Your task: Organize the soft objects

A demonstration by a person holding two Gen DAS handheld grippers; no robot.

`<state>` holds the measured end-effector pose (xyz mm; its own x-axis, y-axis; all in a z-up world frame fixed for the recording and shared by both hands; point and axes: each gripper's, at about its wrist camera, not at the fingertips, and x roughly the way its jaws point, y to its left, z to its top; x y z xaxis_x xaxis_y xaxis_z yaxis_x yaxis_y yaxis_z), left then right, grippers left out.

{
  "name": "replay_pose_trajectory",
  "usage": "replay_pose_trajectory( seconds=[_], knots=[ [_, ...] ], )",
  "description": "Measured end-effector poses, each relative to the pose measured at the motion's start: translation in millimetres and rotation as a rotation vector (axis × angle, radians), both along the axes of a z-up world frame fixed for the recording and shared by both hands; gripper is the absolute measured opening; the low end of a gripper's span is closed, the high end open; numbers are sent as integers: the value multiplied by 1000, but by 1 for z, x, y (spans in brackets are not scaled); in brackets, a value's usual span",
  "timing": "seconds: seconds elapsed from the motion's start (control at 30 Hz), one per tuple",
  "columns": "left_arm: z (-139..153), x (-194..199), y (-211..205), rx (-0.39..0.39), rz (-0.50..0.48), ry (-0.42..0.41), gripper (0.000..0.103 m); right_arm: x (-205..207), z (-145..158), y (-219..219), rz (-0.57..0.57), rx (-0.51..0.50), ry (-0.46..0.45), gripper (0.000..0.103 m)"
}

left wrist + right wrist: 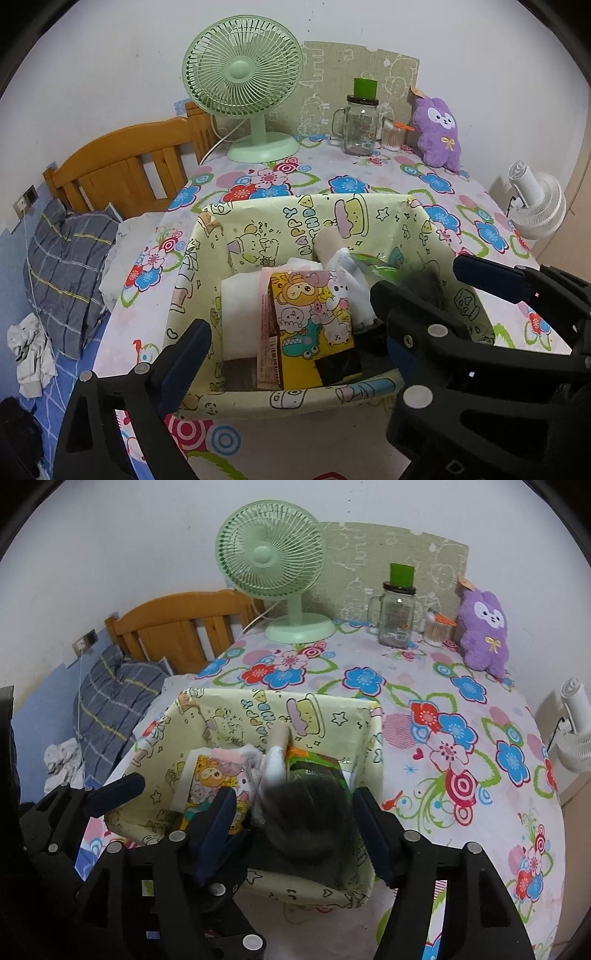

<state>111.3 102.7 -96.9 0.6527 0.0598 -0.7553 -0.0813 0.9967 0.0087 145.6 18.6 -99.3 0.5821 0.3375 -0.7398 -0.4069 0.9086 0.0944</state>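
We note floral worktop [461, 716] beside bed [74, 369], left tool [291, 317] wide open, empty, right tool [295, 812] parted around blurred dark soft item [310, 812], seen only from right wrist

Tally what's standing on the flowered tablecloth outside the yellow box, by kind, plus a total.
Desk fans: 1, the green fan
Glass jars with handles: 1, the mason jar
Cotton swab tubs: 1, the swab tub
Plush toys: 1, the purple plush
Total: 4
The white fan stands beyond the table edge, so it is not counted.
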Motion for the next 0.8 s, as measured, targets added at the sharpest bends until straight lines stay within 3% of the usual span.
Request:
replay_pose_trajectory(
  seconds=[0.23,0.8],
  knots=[
    [8,-3,-10,-7,-23,-15,99,-4,8,-12,-33,-10,-35,81],
    [39,-18,-50,4,-58,-100,101,-28,40,-63,-131,21,-116,89]
  ],
)
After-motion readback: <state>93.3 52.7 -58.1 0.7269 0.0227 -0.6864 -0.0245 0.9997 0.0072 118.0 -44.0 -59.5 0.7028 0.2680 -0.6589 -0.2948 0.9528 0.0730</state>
